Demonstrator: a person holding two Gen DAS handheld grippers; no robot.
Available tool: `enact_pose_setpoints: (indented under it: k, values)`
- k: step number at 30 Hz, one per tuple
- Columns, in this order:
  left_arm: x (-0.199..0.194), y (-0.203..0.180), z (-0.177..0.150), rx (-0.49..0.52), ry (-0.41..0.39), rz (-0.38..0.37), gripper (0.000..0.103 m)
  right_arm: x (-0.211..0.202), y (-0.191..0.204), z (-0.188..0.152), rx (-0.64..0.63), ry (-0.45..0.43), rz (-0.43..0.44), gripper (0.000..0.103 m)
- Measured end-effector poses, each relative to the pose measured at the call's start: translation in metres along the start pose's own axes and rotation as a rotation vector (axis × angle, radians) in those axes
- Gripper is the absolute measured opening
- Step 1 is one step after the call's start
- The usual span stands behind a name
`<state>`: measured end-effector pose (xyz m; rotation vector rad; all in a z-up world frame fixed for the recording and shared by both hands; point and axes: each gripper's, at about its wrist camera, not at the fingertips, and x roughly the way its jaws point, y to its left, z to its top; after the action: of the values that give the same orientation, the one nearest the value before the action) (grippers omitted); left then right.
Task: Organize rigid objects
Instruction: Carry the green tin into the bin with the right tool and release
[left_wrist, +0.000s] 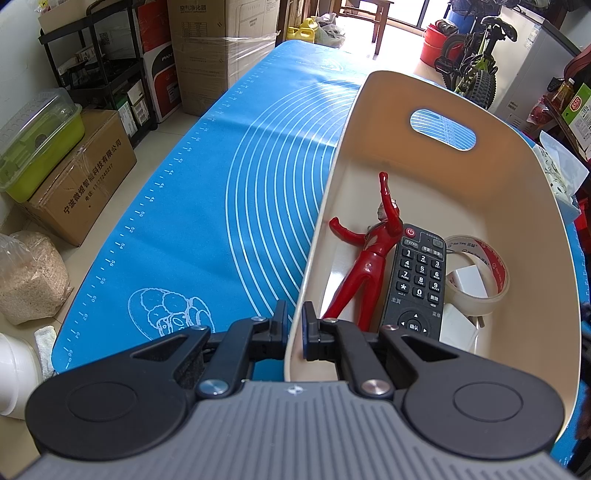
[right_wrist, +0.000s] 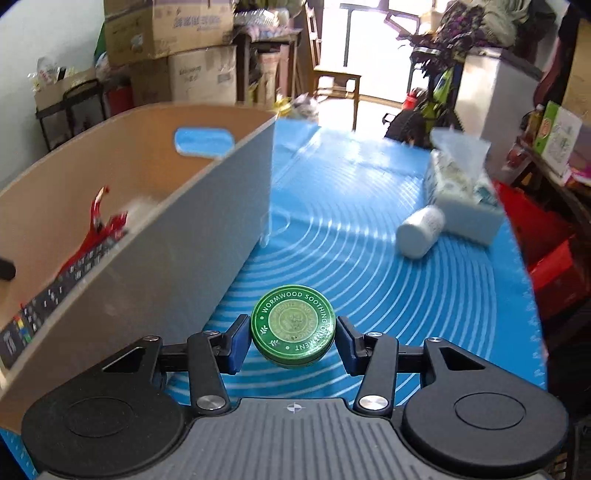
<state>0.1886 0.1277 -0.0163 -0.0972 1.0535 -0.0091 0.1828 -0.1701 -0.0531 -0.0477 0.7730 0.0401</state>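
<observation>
A cream bin stands on the blue mat. It holds a red figure, a black remote, a tape roll and white items. My left gripper is shut on the bin's near left wall. In the right wrist view the bin is at left. My right gripper is shut on a green round ointment tin, held just above the mat beside the bin's outer wall.
A white bottle lies on its side on the mat against a tissue pack at the right. Cardboard boxes, a black shelf and a sack stand on the floor left of the table. A bicycle stands beyond.
</observation>
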Motion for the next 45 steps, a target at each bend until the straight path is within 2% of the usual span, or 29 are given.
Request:
enact_pose_setpoints:
  k: [6, 11, 15, 19, 24, 29, 31, 36, 41, 45]
  values:
    - [0.0, 0.0, 0.0, -0.002, 0.001, -0.001, 0.009, -0.03, 0.006, 0.029, 0.006, -0.102, -0.042, 0.054]
    - [0.0, 0.0, 0.0, -0.002, 0.001, -0.001, 0.009, -0.053, 0.024, 0.052, -0.007, -0.174, -0.012, 0.054]
    - [0.0, 0.0, 0.0, -0.001, 0.001, -0.001, 0.009, -0.057, 0.043, 0.066, -0.018, -0.186, 0.029, 0.054]
    - [0.0, 0.0, 0.0, -0.002, 0.001, -0.001, 0.009, -0.048, 0.068, 0.077, -0.034, -0.159, 0.07, 0.054]
    - [0.0, -0.001, 0.0, 0.001, 0.002, 0.0, 0.009, -0.033, 0.106, 0.078, -0.105, -0.083, 0.15, 0.054]
    - [0.0, -0.001, 0.001, 0.0, 0.003, -0.002, 0.009, -0.016, 0.134, 0.069, -0.164, 0.022, 0.179, 0.054]
    - [0.0, -0.001, 0.001, -0.001, 0.003, -0.003, 0.009, -0.011, 0.142, 0.066, -0.189, 0.065, 0.161, 0.054]
    - [0.0, -0.001, 0.001, -0.001, 0.002, -0.003, 0.009, 0.001, 0.146, 0.061, -0.208, 0.156, 0.166, 0.054]
    - [0.0, -0.001, 0.001, -0.001, 0.002, -0.002, 0.009, 0.005, 0.147, 0.064, -0.22, 0.19, 0.165, 0.055]
    - [0.0, 0.0, 0.001, -0.001, 0.003, 0.0, 0.009, 0.004, 0.141, 0.065, -0.197, 0.186, 0.193, 0.062]
